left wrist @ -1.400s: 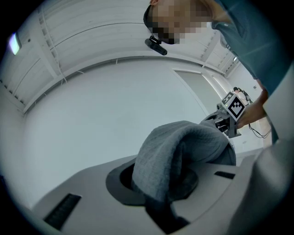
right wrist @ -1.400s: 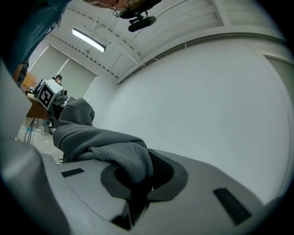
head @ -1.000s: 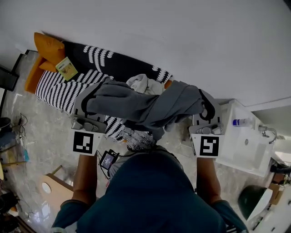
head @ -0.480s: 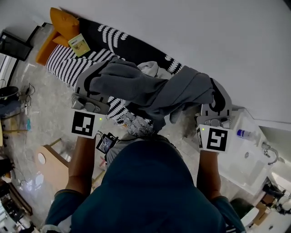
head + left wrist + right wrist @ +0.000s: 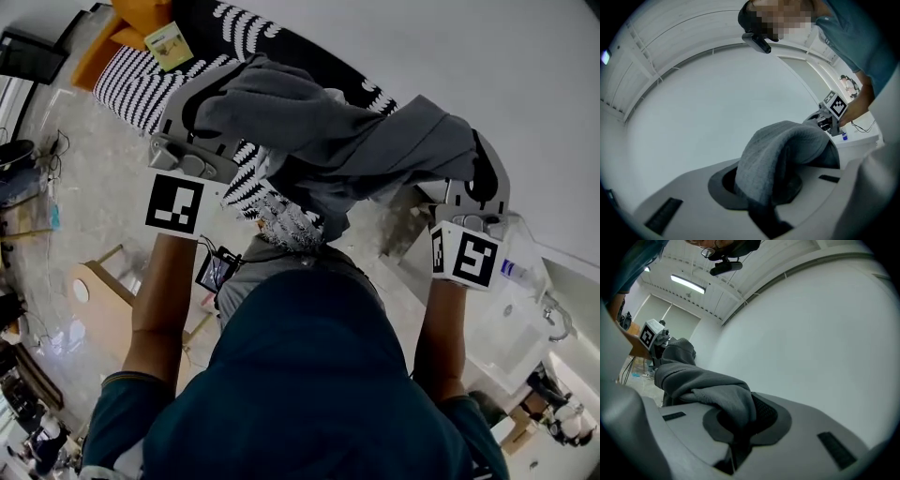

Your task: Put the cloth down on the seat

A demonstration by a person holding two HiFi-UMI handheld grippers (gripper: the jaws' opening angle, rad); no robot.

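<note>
Left gripper (image 5: 761, 213): jaws pressed together on a fold of the grey cloth (image 5: 783, 150). The fabric rises out of the black pads and arches away toward the other gripper.

Right gripper (image 5: 733, 453): jaws likewise clamped on the opposite end of the same cloth (image 5: 703, 385), which bunches thickly over the pads.

In the head view both grippers are held out in front of the person. The left gripper (image 5: 217, 89) is at the upper left and the right gripper (image 5: 480, 173) at the right, each with its marker cube (image 5: 175, 203) facing the camera. The cloth (image 5: 347, 150) spans the gap between them as a loose, rumpled band, and a lower fold sags near the middle. It is carried clear in the air, gripped at both ends.

Seat (image 5: 141, 80): a sofa with a black-and-white striped cover, seen behind and to the left of the cloth. The cloth overlaps its near end in the picture. Contact with the seat cannot be confirmed.

An orange cushion (image 5: 141, 11) lies at the sofa's far end with a yellow-green booklet (image 5: 169, 45) beside it. A white wall (image 5: 487, 66) runs behind. A white basin unit (image 5: 506, 323) stands at the right and carries a small bottle (image 5: 511, 270). A wooden stool (image 5: 94, 309) stands on the pale floor (image 5: 75, 169) at the left.
</note>
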